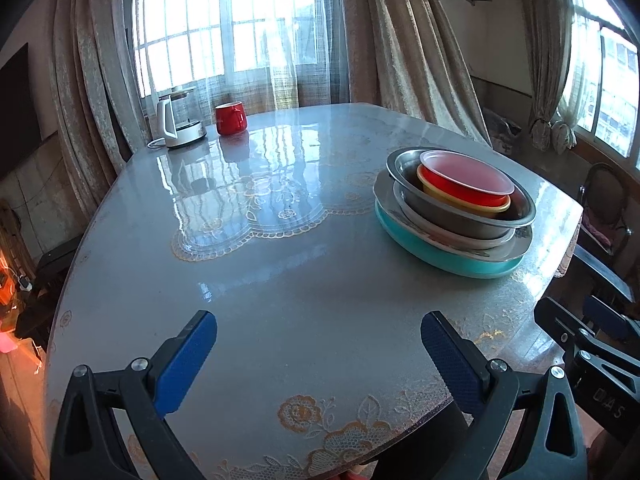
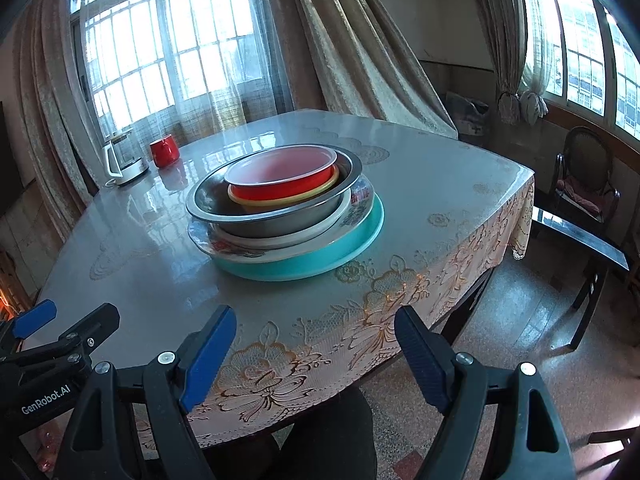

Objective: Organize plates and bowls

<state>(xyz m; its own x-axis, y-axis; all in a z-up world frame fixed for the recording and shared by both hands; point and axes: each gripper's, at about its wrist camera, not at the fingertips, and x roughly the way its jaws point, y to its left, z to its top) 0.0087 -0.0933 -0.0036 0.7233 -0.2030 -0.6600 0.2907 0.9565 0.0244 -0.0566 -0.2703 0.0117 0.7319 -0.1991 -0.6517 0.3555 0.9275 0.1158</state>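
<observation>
Ahead of your tools lay the worktop [image 1: 280,264] under its glossy lace-patterned cover. On it, right of your left tool [image 1: 319,354] and just ahead of your right tool [image 2: 315,354], sat one nested stack: turquoise plate [image 2: 320,264] lowest, then floral plate [image 2: 236,246], white plate [image 2: 280,240], steel basin [image 2: 276,220], yellow bowl [image 2: 260,202], red bowl [image 2: 280,184]. Both tools stood spread, gripping nothing. Far ahead left stood a kettle [image 1: 178,120] and a red mug [image 1: 231,118].

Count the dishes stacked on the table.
6 visible, nested from bottom up: teal plate, floral plate, white dish, steel bowl, yellow bowl, red bowl. More may hide between them.
</observation>
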